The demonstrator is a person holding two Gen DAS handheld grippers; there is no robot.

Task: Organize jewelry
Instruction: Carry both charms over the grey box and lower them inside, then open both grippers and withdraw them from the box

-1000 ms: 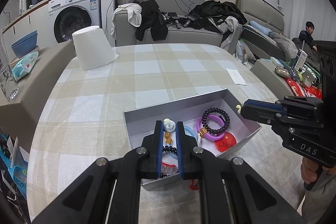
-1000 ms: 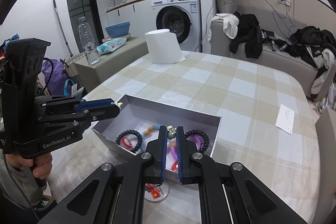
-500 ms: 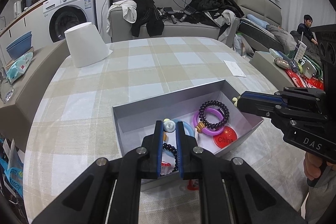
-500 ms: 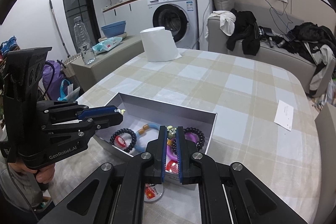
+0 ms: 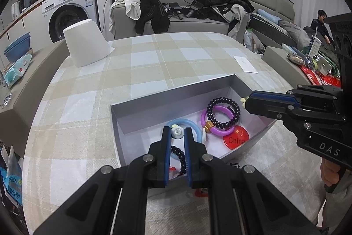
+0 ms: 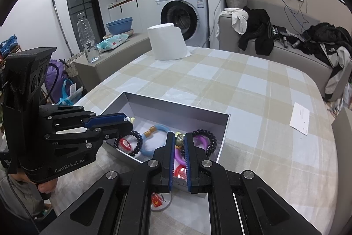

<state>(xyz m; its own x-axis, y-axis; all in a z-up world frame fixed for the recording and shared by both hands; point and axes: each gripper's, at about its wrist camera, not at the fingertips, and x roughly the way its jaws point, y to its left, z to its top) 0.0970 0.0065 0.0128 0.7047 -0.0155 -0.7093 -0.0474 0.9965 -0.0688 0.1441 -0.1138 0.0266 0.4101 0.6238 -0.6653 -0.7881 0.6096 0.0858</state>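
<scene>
An open grey box (image 5: 154, 100) (image 6: 176, 102) sits on the checked tablecloth. Inside lie a purple bangle (image 5: 217, 124), a black bead bracelet (image 5: 223, 112), a blue bangle (image 5: 189, 123) and a red "China" badge (image 5: 236, 138). My left gripper (image 5: 177, 134) (image 6: 129, 119) hovers over the box's near side, shut on a small white charm (image 5: 177, 132). My right gripper (image 6: 180, 140) (image 5: 244, 100) hangs over the box's right end, shut on a small cream charm (image 6: 179, 138). A second black bead bracelet (image 6: 127, 143) lies under the left gripper.
A second flag badge (image 6: 161, 199) lies on the cloth in front of the box. A white paper roll (image 5: 85, 45) stands at the far left of the table and a paper slip (image 5: 245, 63) at the far right. A sofa with clothes stands behind. A person (image 5: 319, 19) sits far right.
The left gripper has drifted slightly lower over the box with its charm. The right gripper has stayed put, still shut on its charm.
</scene>
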